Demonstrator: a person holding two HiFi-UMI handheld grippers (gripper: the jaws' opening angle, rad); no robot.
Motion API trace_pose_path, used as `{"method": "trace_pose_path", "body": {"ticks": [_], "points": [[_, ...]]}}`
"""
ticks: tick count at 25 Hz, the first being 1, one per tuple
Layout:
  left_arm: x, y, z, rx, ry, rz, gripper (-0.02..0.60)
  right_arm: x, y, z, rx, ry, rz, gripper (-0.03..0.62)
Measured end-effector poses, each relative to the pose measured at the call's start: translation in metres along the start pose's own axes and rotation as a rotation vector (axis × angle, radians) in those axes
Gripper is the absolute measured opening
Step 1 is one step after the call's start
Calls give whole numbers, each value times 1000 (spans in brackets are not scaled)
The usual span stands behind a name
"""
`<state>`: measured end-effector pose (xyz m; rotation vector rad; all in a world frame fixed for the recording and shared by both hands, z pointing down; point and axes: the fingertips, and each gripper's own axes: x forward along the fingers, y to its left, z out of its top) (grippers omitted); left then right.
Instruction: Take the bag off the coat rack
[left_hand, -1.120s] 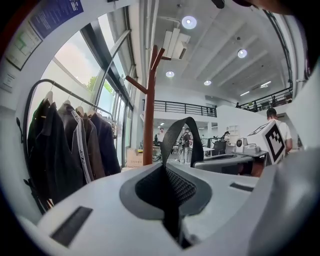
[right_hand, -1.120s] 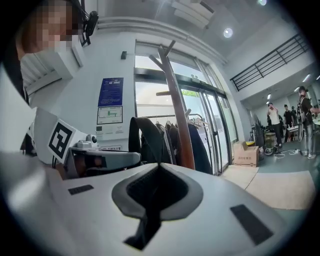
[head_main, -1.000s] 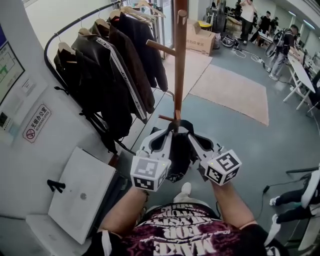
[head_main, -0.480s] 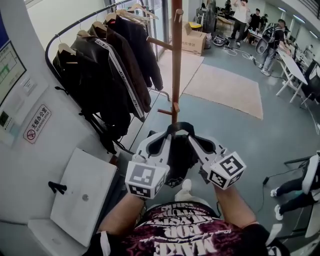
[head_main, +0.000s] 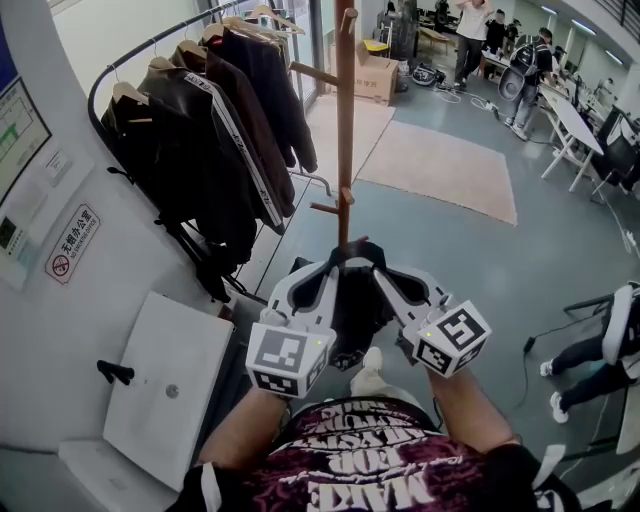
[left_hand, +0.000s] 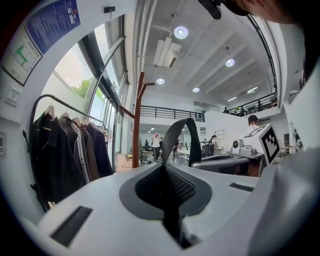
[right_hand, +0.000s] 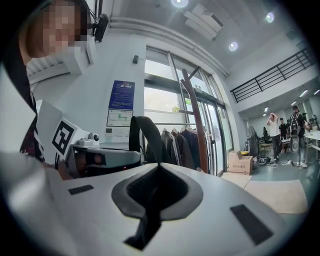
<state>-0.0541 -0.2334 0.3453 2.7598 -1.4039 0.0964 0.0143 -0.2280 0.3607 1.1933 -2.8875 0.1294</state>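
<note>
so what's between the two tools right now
The black bag: its strap arches from the left tool to the right tool, both shut on it. The head view shows this.

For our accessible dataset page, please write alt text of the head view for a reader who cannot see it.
Seen from above, a person's left gripper and right gripper are both shut on the strap of a black bag, which hangs between them close to a wooden coat rack. Dark jackets hang on a rail at left.
</note>
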Motion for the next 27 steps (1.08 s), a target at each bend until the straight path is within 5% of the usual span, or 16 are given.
{"method": "trace_pose_path", "body": {"ticks": [27], "points": [[-4,0,-8,5,22,-23,9,0,6,-9,6,20,-15,8]]}}
